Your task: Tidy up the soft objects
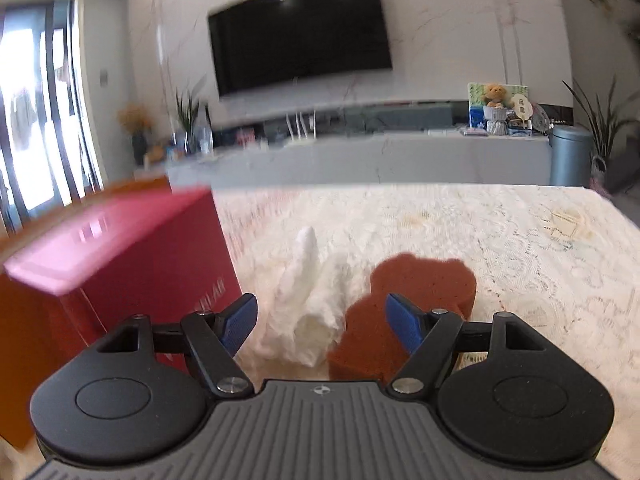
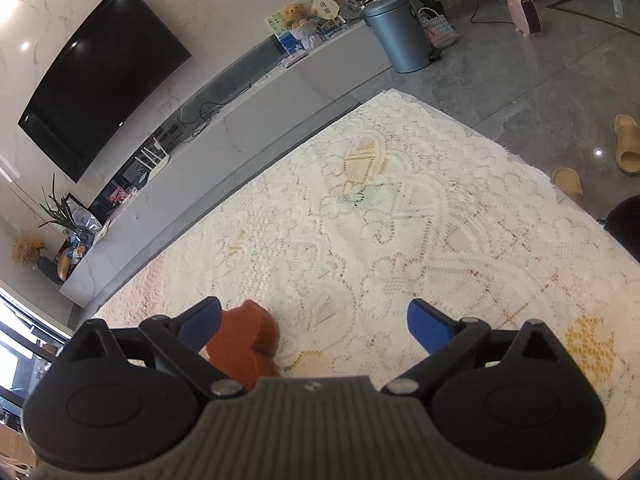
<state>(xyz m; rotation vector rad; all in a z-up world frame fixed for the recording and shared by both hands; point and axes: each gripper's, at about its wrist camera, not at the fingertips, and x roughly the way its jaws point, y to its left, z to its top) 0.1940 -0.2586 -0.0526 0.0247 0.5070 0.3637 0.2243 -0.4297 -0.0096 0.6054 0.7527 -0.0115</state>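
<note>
the left tool [image 1: 322, 322] hangs spread, nearer. ahead lie the rust-brown scalloped sponge [image 1: 416, 300] and white fluffy cloth [image 1: 308, 300]. right tool [image 2: 314, 326] spread too.

Daylight floods in from the window [image 1: 24, 112] on the left (blown out to white), ceiling spots glare on the television [image 1: 300, 30], the red box [image 1: 120, 264] smears with motion blur, and fisheye bending warps both views' edges.
</note>
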